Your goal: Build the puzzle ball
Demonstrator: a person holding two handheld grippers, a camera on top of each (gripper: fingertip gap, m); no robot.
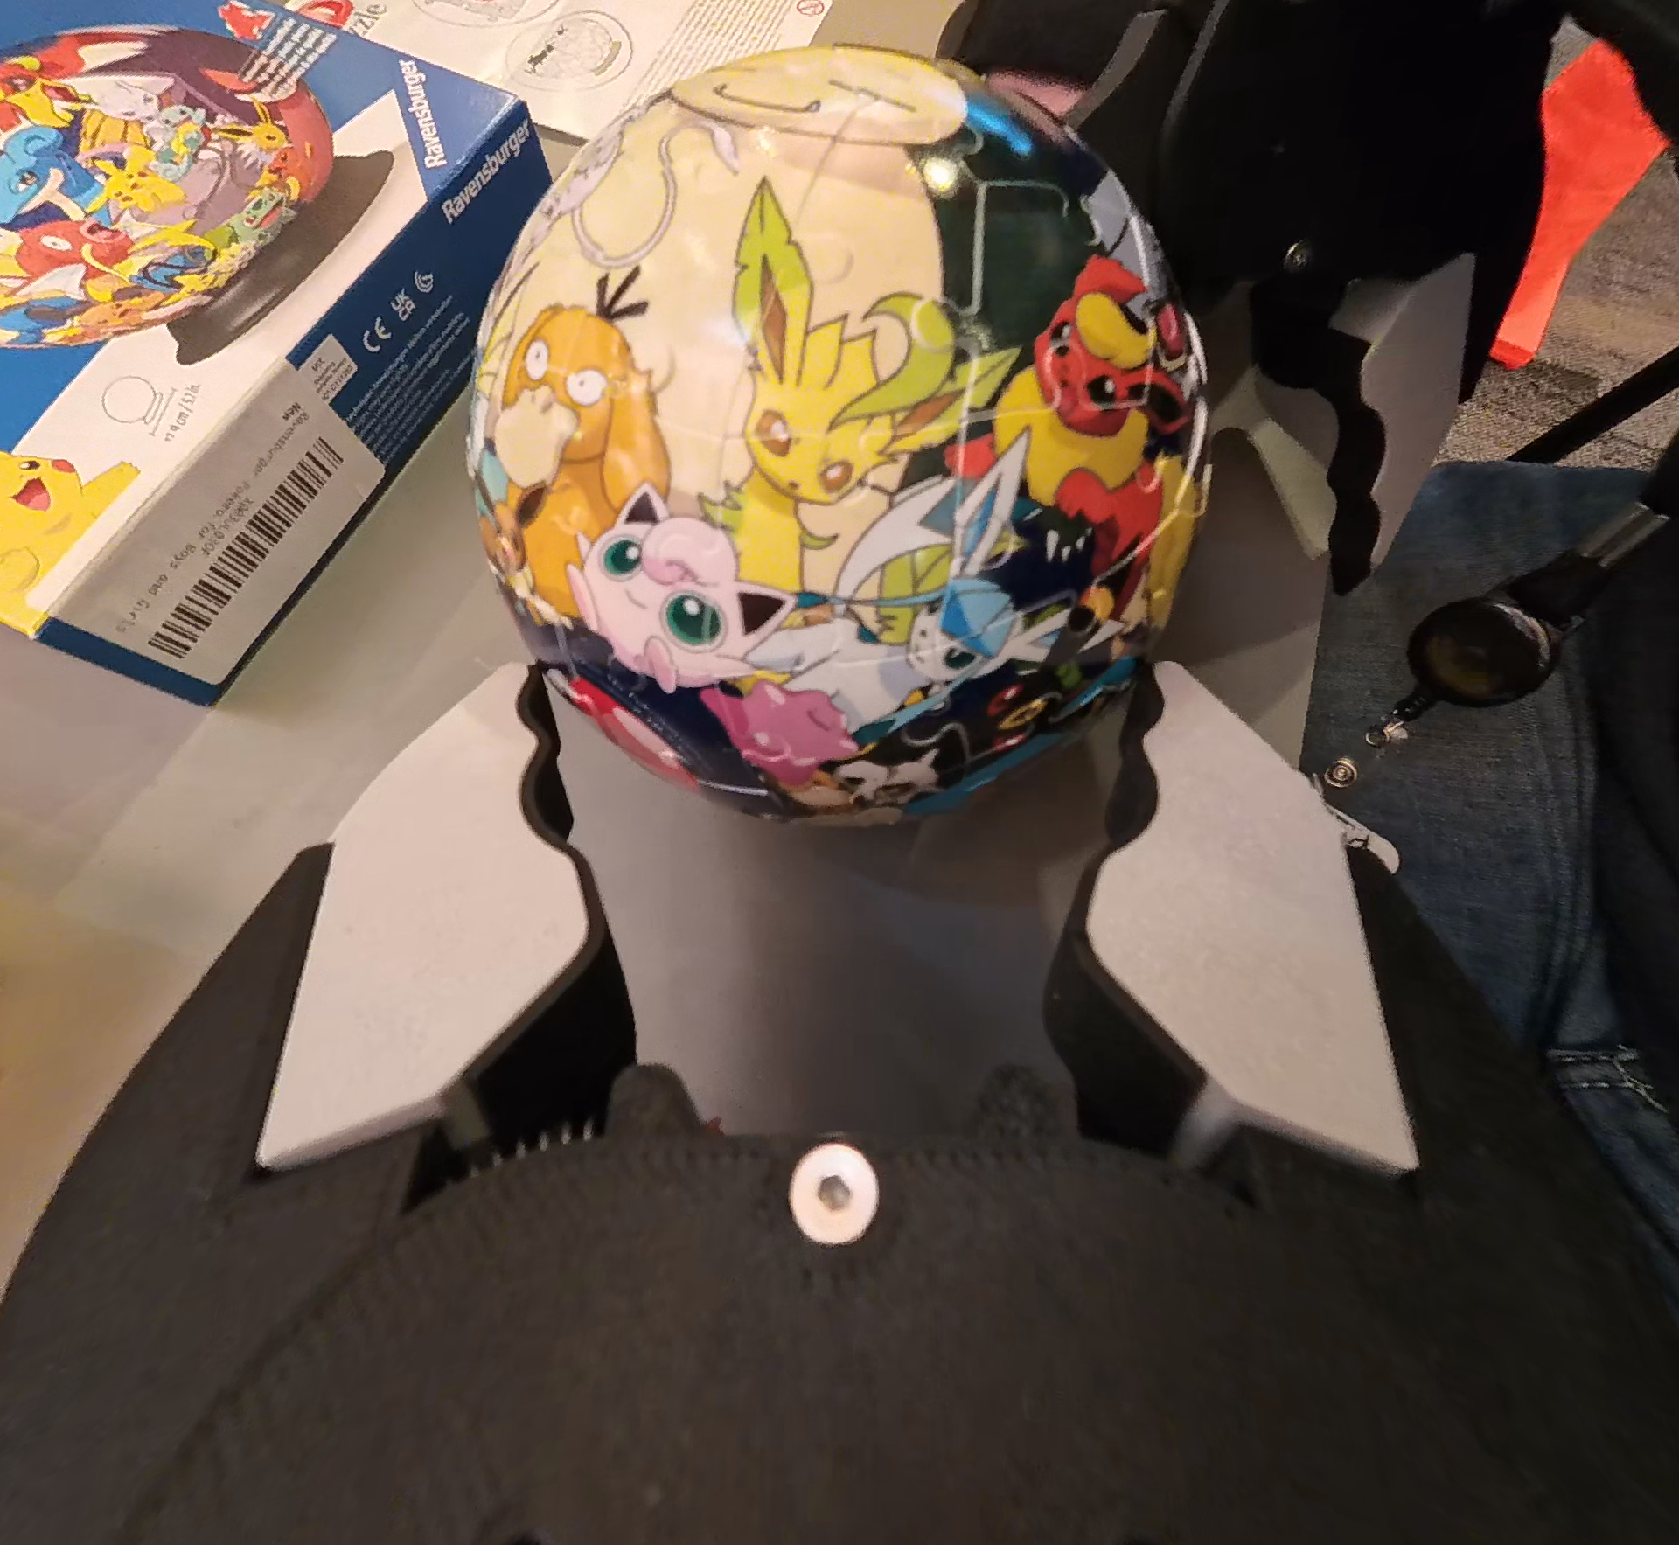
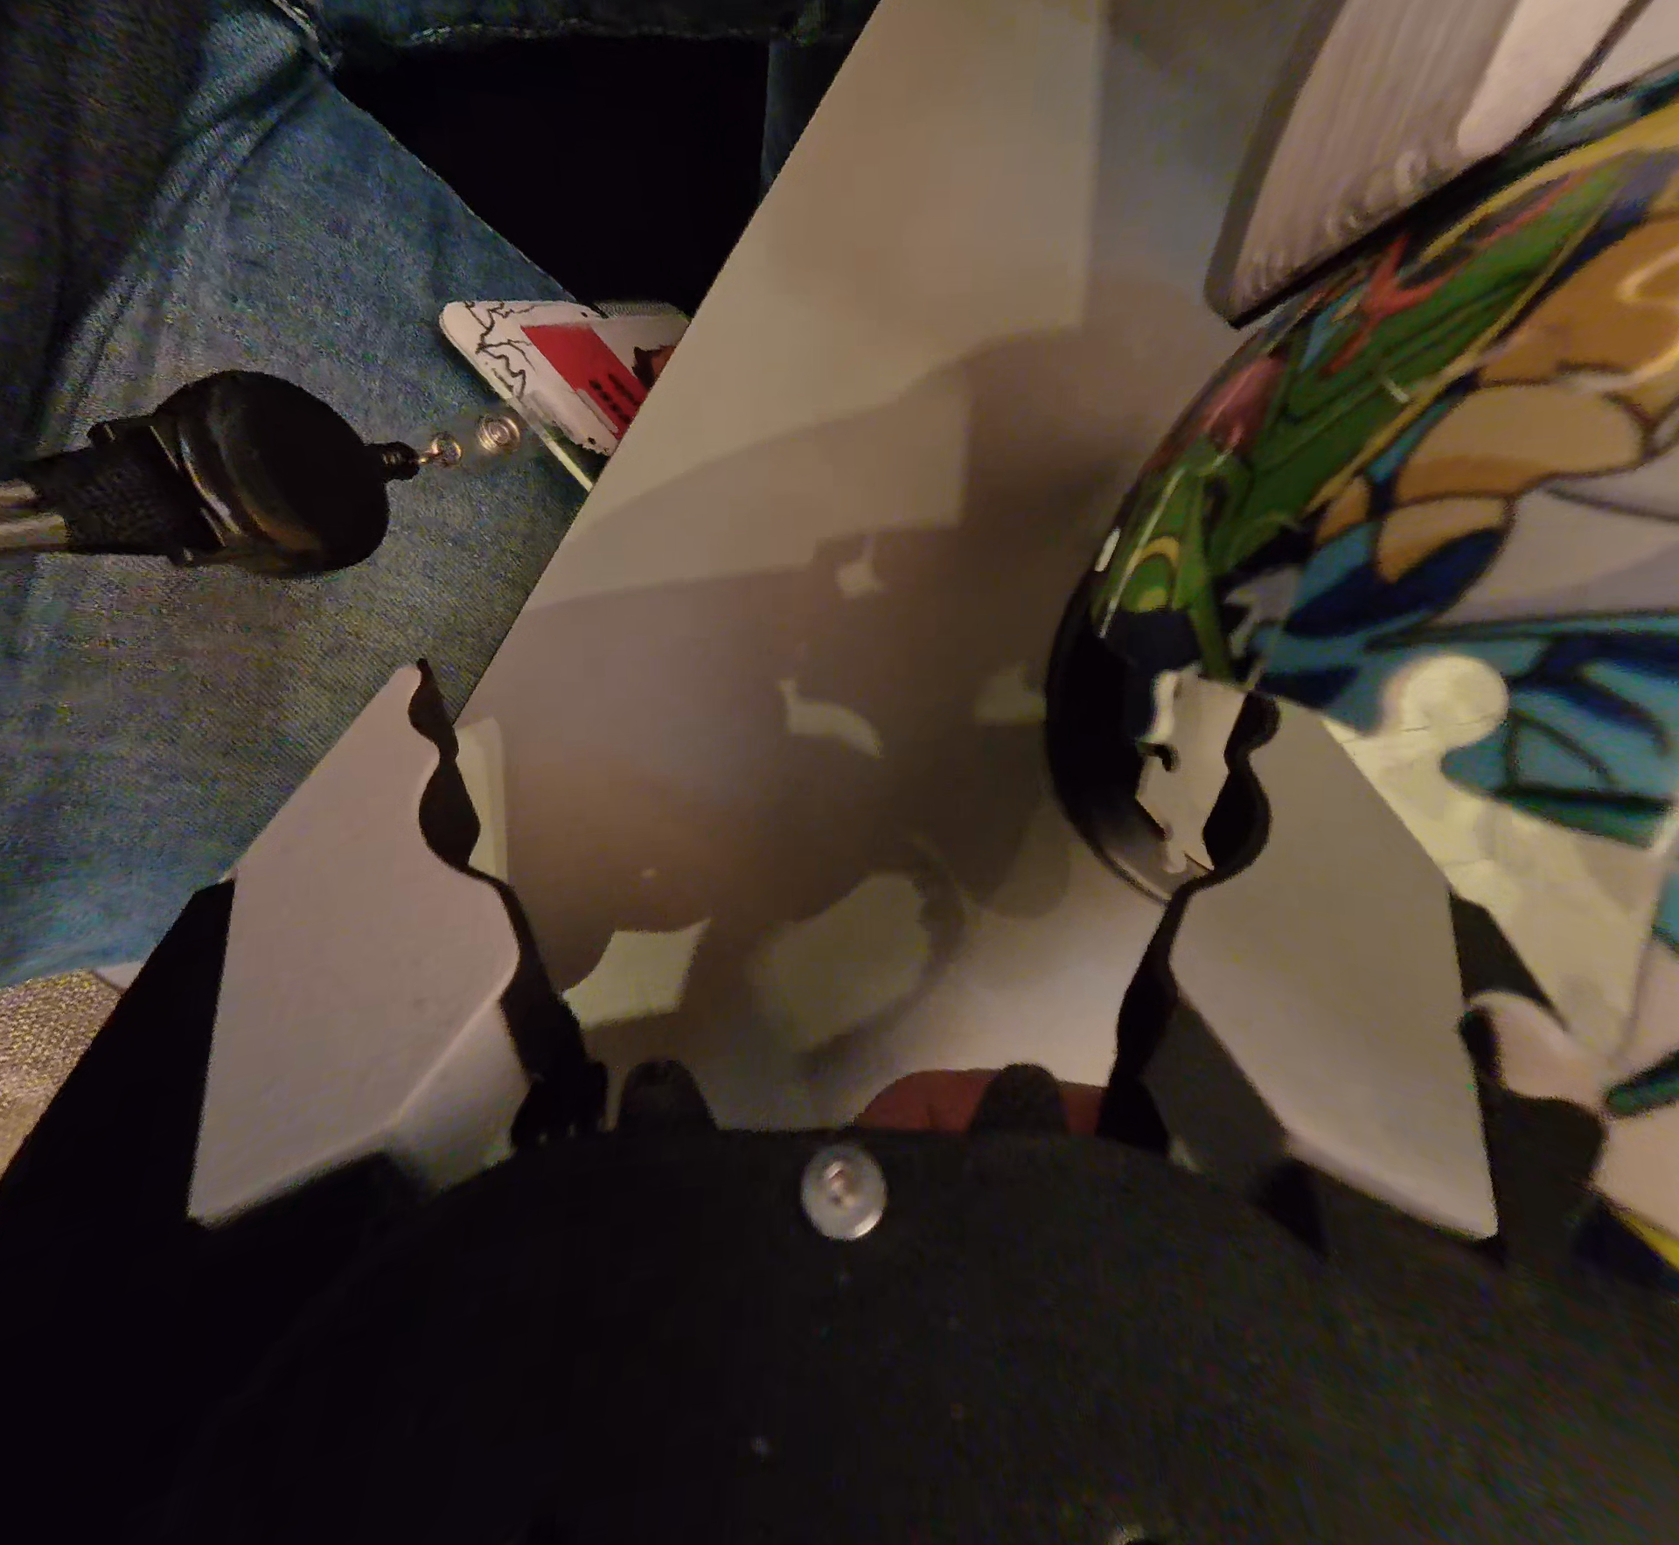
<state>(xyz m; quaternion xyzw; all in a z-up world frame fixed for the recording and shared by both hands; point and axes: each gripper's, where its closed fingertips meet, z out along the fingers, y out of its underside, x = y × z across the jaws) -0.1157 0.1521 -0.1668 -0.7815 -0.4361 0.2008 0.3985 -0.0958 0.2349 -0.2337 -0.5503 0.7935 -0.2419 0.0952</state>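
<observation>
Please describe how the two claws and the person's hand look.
Both claws, left and right, have black textured bodies, a silver centre screw, and pale grey fingers with wavy black inner edges. The hand wears a black fingerless glove.

in the left wrist view we get even, warm light, with glare on top of the puzzle ball point(image 1: 840, 429) and soft blur at the stretched edges. the right wrist view is dim, and the table point(image 2: 909, 320) carries layered shadows; close things there are blurred.
</observation>
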